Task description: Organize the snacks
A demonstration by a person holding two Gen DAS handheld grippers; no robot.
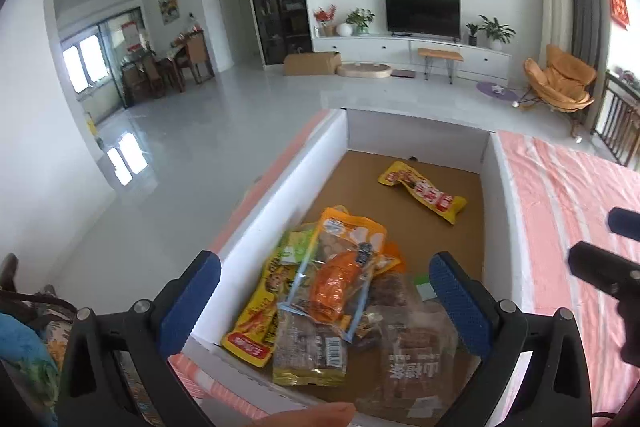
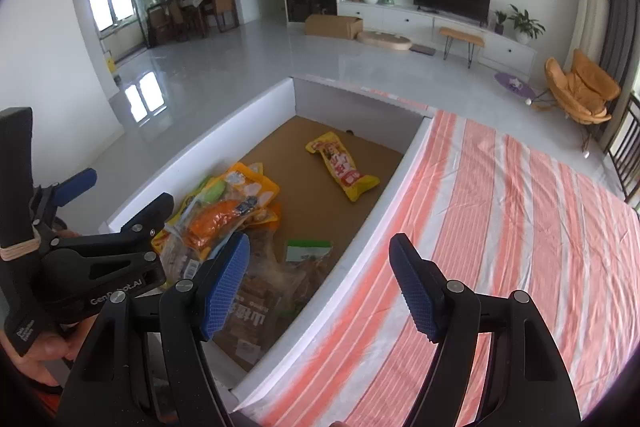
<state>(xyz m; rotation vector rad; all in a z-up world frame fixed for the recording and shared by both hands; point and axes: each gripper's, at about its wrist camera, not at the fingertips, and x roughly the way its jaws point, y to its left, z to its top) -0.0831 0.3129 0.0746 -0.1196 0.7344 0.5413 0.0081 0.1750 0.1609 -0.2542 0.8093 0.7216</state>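
Snack packets [image 1: 332,287] lie heaped at the near end of a white box [image 1: 280,203], the left gripper [image 1: 324,291] spread empty above them; a yellow packet [image 1: 424,193] lies apart; the right gripper [image 2: 320,287] gapes empty over the striped cloth [image 2: 500,227].

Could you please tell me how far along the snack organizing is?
Done: snack packets pile in the box, one yellow packet lying apart. In hand: nothing; left gripper and right gripper are open. Left: no packets show on the striped cloth.
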